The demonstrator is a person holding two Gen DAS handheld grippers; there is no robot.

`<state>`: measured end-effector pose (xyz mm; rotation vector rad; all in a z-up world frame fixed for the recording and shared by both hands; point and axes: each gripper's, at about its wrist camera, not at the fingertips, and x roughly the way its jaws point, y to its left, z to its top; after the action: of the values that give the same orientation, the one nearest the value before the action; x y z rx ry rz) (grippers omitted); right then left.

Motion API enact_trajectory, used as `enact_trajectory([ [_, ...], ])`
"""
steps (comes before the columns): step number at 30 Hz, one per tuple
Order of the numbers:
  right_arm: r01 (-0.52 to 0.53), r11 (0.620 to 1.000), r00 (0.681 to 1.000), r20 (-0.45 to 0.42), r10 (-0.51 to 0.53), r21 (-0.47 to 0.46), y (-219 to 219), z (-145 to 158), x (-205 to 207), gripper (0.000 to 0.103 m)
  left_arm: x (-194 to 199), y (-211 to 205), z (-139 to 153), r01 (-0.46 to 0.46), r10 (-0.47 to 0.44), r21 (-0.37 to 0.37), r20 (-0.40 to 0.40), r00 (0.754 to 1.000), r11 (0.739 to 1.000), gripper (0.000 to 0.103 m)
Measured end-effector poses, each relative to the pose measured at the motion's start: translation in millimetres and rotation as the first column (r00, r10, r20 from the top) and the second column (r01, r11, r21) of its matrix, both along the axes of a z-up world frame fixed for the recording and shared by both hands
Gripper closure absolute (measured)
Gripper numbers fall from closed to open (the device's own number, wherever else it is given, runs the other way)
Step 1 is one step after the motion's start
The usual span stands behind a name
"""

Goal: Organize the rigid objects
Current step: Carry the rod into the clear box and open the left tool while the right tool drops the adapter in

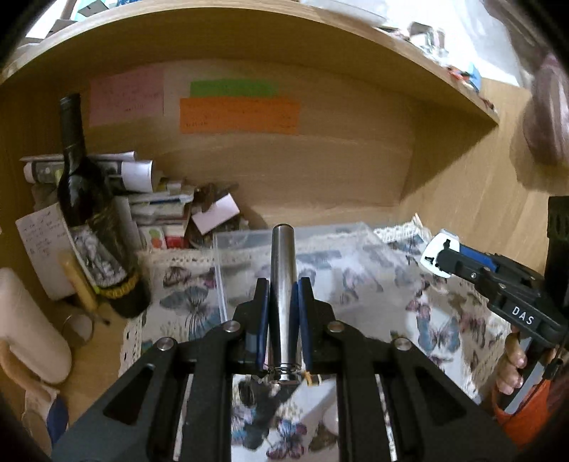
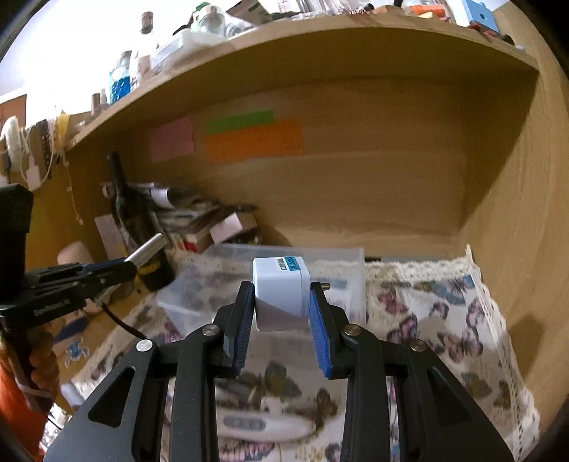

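My left gripper (image 1: pixel 283 288) is shut on a steel cylinder (image 1: pixel 282 280) with a spring at its near end; it points forward over a clear plastic box (image 1: pixel 249 238). My right gripper (image 2: pixel 281 291) is shut on a white plug adapter (image 2: pixel 279 291) with a blue label, held above the same clear box (image 2: pixel 341 263). The right gripper (image 1: pixel 444 261) with the adapter shows at the right of the left wrist view. The left gripper (image 2: pixel 124 266) with the cylinder (image 2: pixel 147 250) shows at the left of the right wrist view.
A butterfly-print cloth (image 2: pixel 444 320) covers the desk inside a wooden alcove (image 2: pixel 355 195). A dark wine bottle (image 1: pixel 85 206), papers and small boxes (image 1: pixel 170 209) crowd the left back corner. A white remote (image 2: pixel 263 424) lies on the cloth near me. The shelf (image 2: pixel 213 21) above holds bottles.
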<state>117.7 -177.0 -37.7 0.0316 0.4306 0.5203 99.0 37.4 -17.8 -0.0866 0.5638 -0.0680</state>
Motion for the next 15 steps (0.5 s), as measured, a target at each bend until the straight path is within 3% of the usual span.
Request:
enact_trajectory([
  [8,-0.004,1.0,1.0,-0.003,0.004,-0.019,12.2,12.5,39.4,0.075,48.0,3.2,8.4,-0.01,0.01,0.016,-0.003,1.0,1.0,0.088],
  [15,-0.008,0.996,0.997,-0.076,0.0,-0.093,24.9,-3.7,78.1,0.075,87.7,2.2,-10.1,0.0,0.001,0.014,-0.066,0.998,1.0,0.088],
])
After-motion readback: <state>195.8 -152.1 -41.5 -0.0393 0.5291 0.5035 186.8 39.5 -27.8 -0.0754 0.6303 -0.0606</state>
